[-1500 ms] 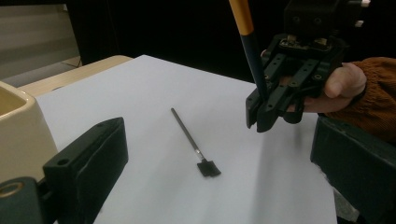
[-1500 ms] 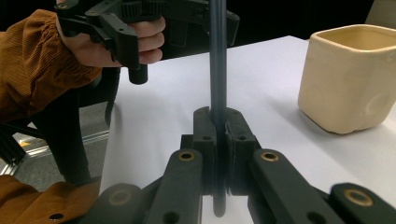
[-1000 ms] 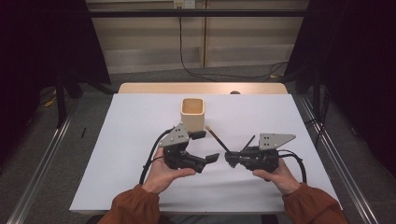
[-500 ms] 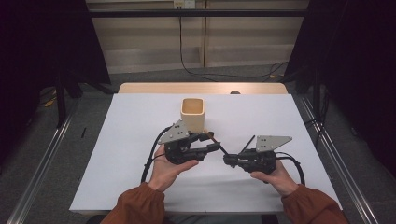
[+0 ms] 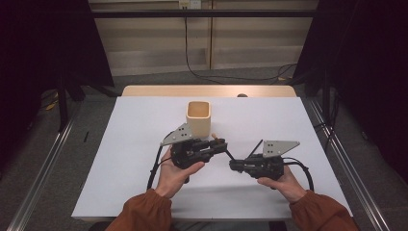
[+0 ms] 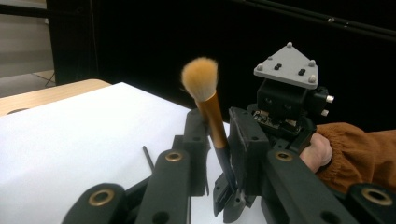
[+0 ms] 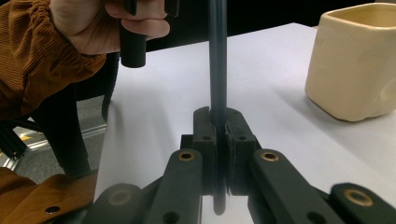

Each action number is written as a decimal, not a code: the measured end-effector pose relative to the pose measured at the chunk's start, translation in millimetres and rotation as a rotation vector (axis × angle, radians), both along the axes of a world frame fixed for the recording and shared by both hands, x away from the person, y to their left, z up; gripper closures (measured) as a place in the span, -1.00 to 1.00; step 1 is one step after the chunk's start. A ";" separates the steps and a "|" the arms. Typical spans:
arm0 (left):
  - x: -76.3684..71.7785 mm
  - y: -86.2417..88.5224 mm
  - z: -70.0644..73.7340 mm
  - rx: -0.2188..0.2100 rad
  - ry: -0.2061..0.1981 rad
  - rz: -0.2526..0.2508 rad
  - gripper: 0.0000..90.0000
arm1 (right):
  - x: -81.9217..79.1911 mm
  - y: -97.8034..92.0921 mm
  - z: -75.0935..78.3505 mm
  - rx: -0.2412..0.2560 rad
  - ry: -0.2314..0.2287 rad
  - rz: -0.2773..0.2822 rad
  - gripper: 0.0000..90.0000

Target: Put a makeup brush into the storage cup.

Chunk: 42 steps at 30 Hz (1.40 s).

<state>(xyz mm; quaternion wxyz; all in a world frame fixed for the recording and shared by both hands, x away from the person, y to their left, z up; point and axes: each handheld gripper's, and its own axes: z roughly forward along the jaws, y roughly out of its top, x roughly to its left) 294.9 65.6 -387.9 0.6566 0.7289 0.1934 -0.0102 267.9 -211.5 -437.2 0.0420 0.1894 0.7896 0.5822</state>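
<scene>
Brush (image 6: 208, 100): a makeup brush with a tan bristle head, a copper ferrule and a dark slender handle. It is held above the table (image 5: 134, 144), just in front of the cup (image 5: 198, 118), between the two grippers. In the high view the long axis is seen running across the table, bristle end toward the left gripper and the cup, handle end toward the right gripper. In the left gripper view the head is seen standing up and tilted slightly leftward past the jaws, with the handle passing down between them.

Left gripper (image 5: 217, 146): held in the person's left hand (image 5: 173, 171). Its jaws stand on either side of the handle just below the ferrule; a narrow gap is seen on each side, so it cannot be told whether the brush is pinched.

Right gripper (image 5: 234, 164): held in the right hand (image 5: 281, 180). Its jaws are pressed together on the dark handle near its end; in the right gripper view the handle (image 7: 217, 60) is seen rising straight up from between the pads, a short stub showing below them.

Cup: cream, squarish, open-topped, upright on the table, just beyond the left gripper, apart from the brush.

Table: covered in white; a wooden edge is seen at the far side. Orange sleeves (image 5: 144, 211) are seen at the near edge.
</scene>
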 end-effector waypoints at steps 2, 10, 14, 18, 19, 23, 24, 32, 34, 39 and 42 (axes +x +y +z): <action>-0.5 0.4 0.4 -0.006 0.002 -0.006 0.76 | -1.0 0.0 0.5 0.001 -0.002 0.003 0.89; -7.3 -4.1 3.5 -0.011 -0.018 -0.042 0.86 | -0.2 0.4 -0.9 0.001 0.001 -0.016 0.82; -7.5 -3.6 4.2 -0.002 -0.027 -0.043 0.87 | -0.8 0.5 -0.3 0.002 0.000 -0.022 0.77; -7.9 -4.1 3.9 0.013 -0.028 -0.043 0.87 | -1.1 0.7 0.5 0.005 -0.009 -0.025 0.66; -8.0 -4.6 3.6 0.012 -0.028 -0.045 0.87 | -1.1 0.7 0.5 0.005 -0.009 -0.025 0.66; -8.0 -4.6 3.9 0.017 -0.022 -0.041 0.87 | -1.7 -0.2 2.3 0.015 -0.012 -0.047 0.45; -7.6 -4.2 3.8 0.024 -0.027 -0.041 0.87 | -2.1 0.1 2.8 0.020 -0.019 -0.051 0.40; -6.5 -3.8 3.3 0.026 -0.018 -0.034 0.87 | -2.5 0.2 4.0 0.007 -0.014 -0.064 -0.24; -5.8 -3.4 3.0 0.031 -0.014 -0.028 0.87 | -2.3 0.6 3.7 0.005 -0.010 -0.069 -0.39; -4.7 -1.8 2.8 0.040 -0.013 -0.023 0.87 | -1.6 -0.4 4.6 0.016 -0.010 -0.093 -0.62; -4.3 -0.7 3.2 0.034 -0.009 -0.018 0.87 | -1.3 -1.9 5.9 0.034 -0.008 -0.101 -0.69</action>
